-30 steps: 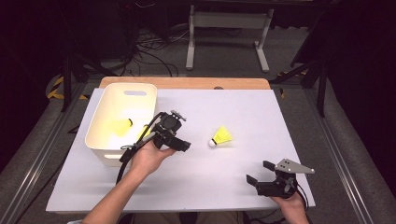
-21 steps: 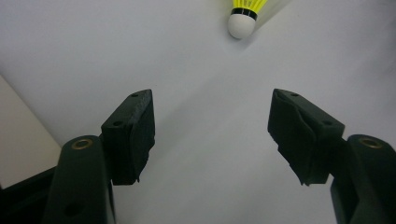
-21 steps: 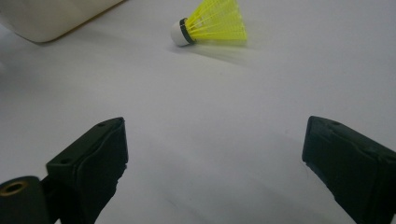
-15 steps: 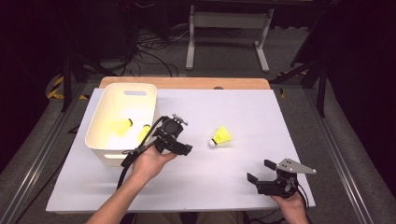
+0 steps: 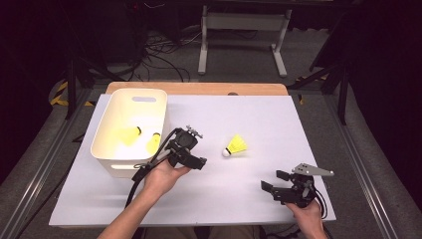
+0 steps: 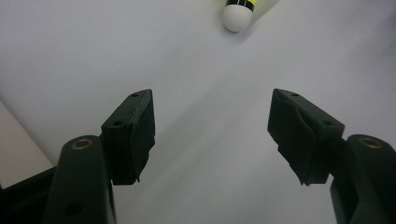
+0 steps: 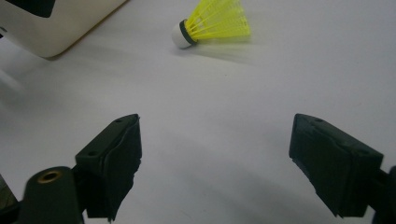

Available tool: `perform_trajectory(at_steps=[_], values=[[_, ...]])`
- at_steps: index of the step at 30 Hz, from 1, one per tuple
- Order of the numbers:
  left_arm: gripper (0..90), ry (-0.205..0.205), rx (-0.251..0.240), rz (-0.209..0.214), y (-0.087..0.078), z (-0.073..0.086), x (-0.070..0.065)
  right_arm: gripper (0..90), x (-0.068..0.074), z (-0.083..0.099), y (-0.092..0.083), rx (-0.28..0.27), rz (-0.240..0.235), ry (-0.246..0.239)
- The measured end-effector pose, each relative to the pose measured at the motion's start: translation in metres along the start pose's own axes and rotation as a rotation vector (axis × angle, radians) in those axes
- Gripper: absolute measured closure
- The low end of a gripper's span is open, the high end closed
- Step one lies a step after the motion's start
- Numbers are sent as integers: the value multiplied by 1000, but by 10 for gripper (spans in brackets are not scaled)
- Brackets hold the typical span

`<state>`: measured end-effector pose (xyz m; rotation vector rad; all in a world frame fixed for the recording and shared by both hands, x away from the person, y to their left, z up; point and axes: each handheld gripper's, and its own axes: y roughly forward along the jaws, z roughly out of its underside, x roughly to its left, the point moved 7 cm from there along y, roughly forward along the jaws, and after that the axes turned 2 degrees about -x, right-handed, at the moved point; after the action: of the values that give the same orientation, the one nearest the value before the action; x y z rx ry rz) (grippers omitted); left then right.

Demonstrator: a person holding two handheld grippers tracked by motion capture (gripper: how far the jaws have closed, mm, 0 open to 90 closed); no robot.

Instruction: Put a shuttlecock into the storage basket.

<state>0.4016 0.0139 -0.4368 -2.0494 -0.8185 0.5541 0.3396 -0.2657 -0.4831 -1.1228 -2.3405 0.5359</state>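
Left claw: the left claw (image 5: 191,160) sits in the person's left hand (image 5: 161,178), just beside the front right corner of the bin and over the white bench (image 5: 278,124). Its jaws stand apart with nothing between them; in the left gripper view (image 6: 212,128) bare bench shows in the gap.

Right claw: the right claw (image 5: 274,185) is low over the near right part of the bench, in the person's right hand (image 5: 308,216), with a grey three-cornered plate (image 5: 313,171) on top. Its jaws are parted and hold nothing, as the right gripper view (image 7: 215,161) shows; they have just been closing a little.

Loose shuttlecock: a yellow shuttlecock (image 5: 235,146) with a white cork lies on its side on the bench, between the two claws and apart from both. In the left gripper view its cork (image 6: 237,15) is ahead of the jaws, at the top edge. In the right gripper view it (image 7: 215,23) lies well ahead, cork toward the bin.

Bin: a cream plastic bin (image 5: 112,162) stands on the left of the bench. Two yellow shuttlecocks (image 5: 130,134) lie inside on its floor, one (image 5: 153,144) near the right wall.

Cable: a black cable (image 5: 137,177) trails from the left claw along the forearm.
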Motion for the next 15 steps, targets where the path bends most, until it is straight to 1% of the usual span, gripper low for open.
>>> perform_trajectory(at_steps=[2,6,8,11,13,15], values=[[328,-5,-5,-3,1,0,-1,220,0,-3,1,10,-3,2],[330,-15,-15,-2,4,1,-2,246,0,-7,3,36,10,-27],[330,-14,-13,-4,6,1,-2,270,0,-10,5,49,3,-35],[331,-15,-14,-3,9,1,-2,310,0,-14,10,67,1,-42],[331,-16,-16,1,11,1,-2,343,0,-19,14,73,8,-50],[331,-14,-18,-2,12,1,-1,355,-1,-25,19,80,16,-52]])
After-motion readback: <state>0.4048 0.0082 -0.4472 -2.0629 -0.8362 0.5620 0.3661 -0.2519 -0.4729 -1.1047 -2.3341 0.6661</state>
